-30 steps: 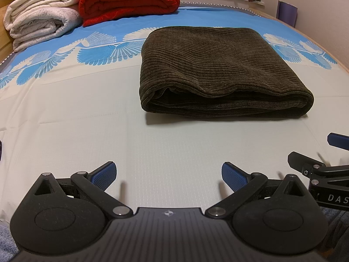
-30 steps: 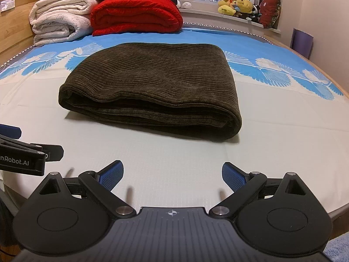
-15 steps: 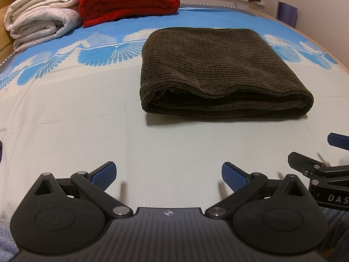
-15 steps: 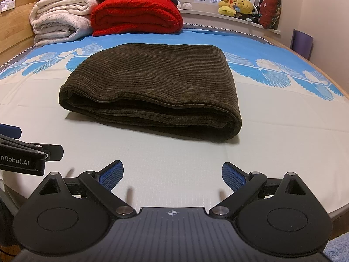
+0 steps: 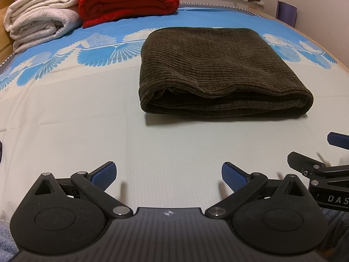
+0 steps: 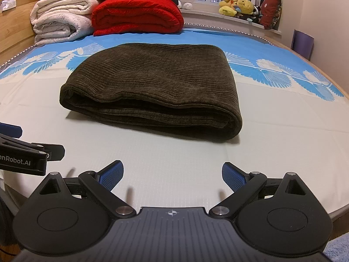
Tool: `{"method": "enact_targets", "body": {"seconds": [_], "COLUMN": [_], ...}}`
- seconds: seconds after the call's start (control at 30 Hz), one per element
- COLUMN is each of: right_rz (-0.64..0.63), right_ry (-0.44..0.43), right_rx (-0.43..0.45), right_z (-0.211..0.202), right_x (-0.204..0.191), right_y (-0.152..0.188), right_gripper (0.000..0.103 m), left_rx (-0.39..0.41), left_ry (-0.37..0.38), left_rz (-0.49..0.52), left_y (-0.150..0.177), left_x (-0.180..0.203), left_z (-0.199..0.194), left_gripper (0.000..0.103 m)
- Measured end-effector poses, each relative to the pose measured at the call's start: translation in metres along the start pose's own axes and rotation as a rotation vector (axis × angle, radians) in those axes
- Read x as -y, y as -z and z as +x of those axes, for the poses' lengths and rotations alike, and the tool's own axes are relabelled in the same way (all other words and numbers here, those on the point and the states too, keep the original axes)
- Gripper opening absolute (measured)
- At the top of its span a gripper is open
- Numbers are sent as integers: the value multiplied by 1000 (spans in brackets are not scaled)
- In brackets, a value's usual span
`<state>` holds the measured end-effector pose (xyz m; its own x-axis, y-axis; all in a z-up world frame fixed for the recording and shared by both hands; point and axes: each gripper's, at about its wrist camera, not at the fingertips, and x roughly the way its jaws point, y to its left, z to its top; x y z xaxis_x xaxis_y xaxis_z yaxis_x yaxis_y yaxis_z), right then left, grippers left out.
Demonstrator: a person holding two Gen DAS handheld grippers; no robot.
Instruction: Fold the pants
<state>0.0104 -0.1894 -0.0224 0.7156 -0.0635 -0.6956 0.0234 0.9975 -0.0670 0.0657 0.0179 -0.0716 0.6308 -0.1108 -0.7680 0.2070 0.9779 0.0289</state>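
Note:
Dark brown corduroy pants (image 5: pixel 218 69) lie folded into a thick rectangle on the bed (image 5: pixel 87 118); they also show in the right wrist view (image 6: pixel 157 87). My left gripper (image 5: pixel 169 174) is open and empty, low over the sheet, well short of the pants' near edge. My right gripper (image 6: pixel 172 174) is open and empty, also in front of the pants. Each gripper shows at the edge of the other's view: the right one (image 5: pixel 322 155), the left one (image 6: pixel 26 146).
A folded red blanket (image 6: pixel 137 15) and rolled white blankets (image 6: pixel 59 21) lie at the head of the bed. Plush toys (image 6: pixel 237 4) sit on the window sill. A purple object (image 6: pixel 302 43) stands by the right wall. The bed's front edge is just below the grippers.

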Motion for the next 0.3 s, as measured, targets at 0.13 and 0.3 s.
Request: {"method": "enact_targets", "body": {"seconds": [0.13, 0.3], "right_rz": [0, -1], "right_ry": [1, 0], "right_rx": [0, 1], "right_z": [0, 0], "right_x": [0, -1], "right_y": [0, 0], "right_gripper": [97, 97], "left_rx": [0, -13], "left_ry": [-1, 3], "left_rz": [0, -4], "left_y": [0, 2], "left_x": [0, 0], "left_z": [0, 3], "left_gripper": [103, 103]}}
